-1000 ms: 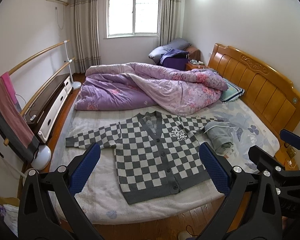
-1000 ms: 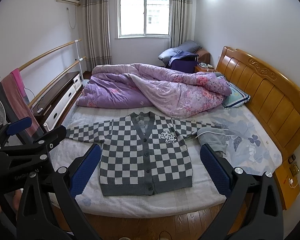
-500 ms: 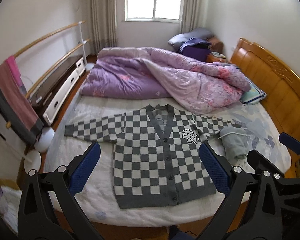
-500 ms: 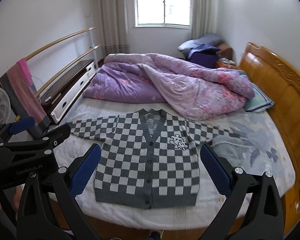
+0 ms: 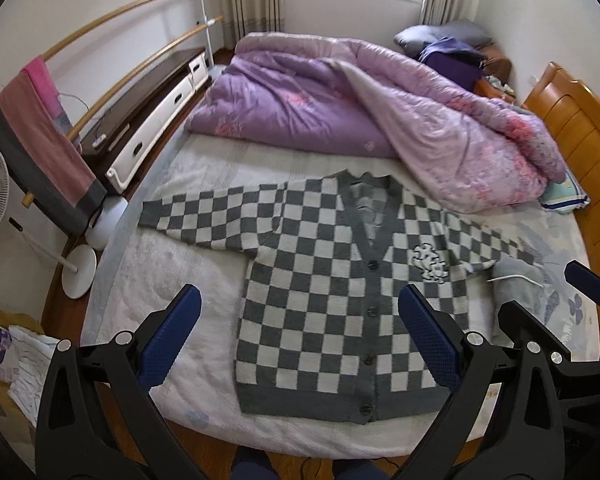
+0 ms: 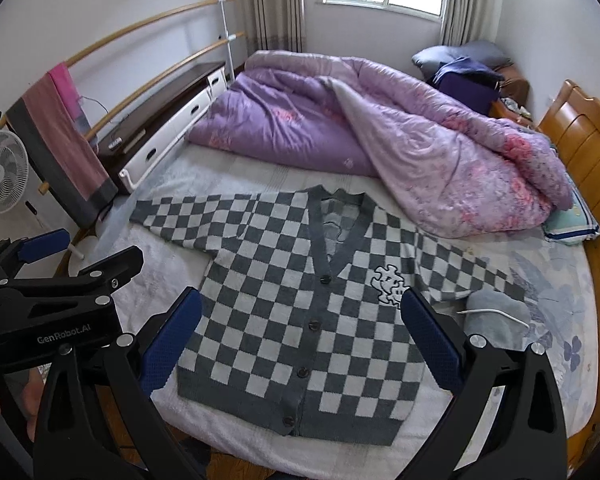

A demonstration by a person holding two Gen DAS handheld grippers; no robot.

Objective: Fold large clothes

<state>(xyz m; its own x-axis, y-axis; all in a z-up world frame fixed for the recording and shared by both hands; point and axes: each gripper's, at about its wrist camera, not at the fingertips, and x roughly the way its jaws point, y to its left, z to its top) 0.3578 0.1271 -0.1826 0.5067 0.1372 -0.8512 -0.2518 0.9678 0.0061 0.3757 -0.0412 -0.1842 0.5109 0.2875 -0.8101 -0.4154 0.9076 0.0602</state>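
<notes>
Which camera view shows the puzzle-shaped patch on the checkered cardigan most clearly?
The right wrist view: the patch on the cardigan shows a crisp outline, though the hand-held gripper's finger touches its corner. In the left wrist view the patch is unobstructed but blurrier.

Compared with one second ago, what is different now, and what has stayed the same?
Both grippers have moved forward and tipped down toward the bed, so the checkered cardigan fills more of each view. The left gripper and right gripper are open as before, holding nothing. The cardigan lies flat and buttoned, sleeves spread, untouched. The purple quilt and the grey garment beside the sleeve have not moved.
</notes>
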